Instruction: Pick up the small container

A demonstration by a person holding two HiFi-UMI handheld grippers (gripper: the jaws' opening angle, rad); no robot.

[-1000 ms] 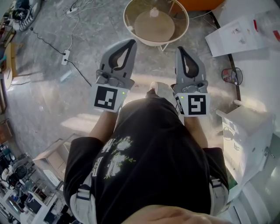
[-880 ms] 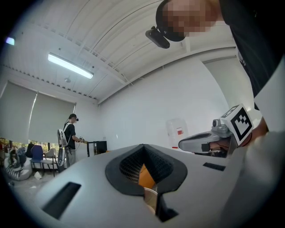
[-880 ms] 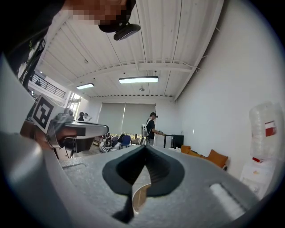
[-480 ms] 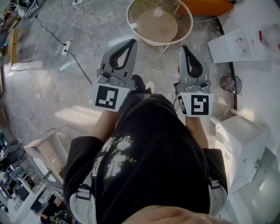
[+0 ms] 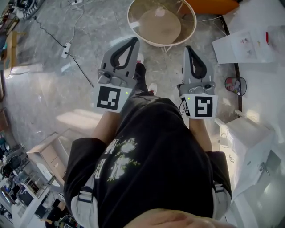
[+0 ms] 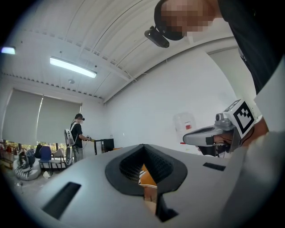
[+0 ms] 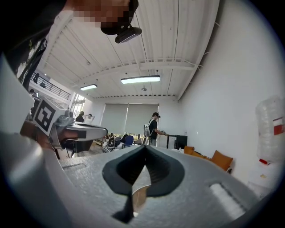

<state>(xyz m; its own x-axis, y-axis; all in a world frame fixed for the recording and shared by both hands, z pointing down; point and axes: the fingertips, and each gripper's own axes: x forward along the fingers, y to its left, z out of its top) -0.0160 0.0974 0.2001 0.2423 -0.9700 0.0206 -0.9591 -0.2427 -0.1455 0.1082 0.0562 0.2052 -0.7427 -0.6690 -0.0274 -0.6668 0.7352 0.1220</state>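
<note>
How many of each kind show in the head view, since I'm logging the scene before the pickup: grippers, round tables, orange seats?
Grippers: 2 (left gripper, right gripper)
Round table: 1
Orange seat: 1, cut off by the top edge
Total: 4

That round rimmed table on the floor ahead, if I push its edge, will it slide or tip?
The round table looks light, with a thin rim and slim legs, so it would probably slide easily on the glossy floor. A push high on the rim might tip it. The small white object on it could topple.
</note>
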